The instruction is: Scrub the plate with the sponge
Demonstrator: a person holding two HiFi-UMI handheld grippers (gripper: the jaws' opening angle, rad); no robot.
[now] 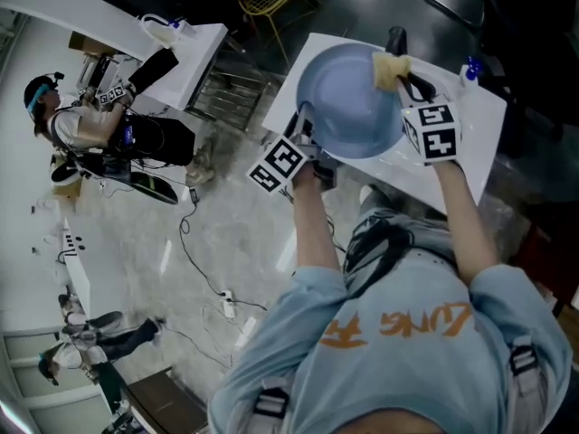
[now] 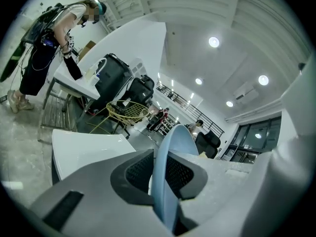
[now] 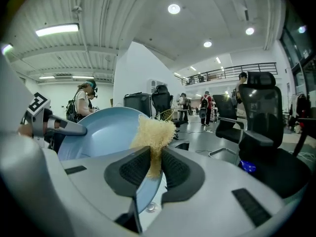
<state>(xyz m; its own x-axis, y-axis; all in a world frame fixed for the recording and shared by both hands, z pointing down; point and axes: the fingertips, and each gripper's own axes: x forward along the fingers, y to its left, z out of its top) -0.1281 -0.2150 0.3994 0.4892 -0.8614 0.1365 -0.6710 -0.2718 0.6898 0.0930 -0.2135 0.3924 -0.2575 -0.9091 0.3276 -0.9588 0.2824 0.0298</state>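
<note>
The sponge [image 3: 152,132] is clamped between the jaws of the right gripper [image 3: 150,167] and set against the rim of the blue plate [image 1: 348,98]. The plate's opposite edge is pinched by the left gripper [image 2: 165,177], over the white table [image 1: 475,138].

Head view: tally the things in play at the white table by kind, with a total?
Round light-blue plate: 1
Yellowish fibrous sponge: 1
Handheld grippers: 2 (left gripper, right gripper)
White table: 1
Total: 5
</note>
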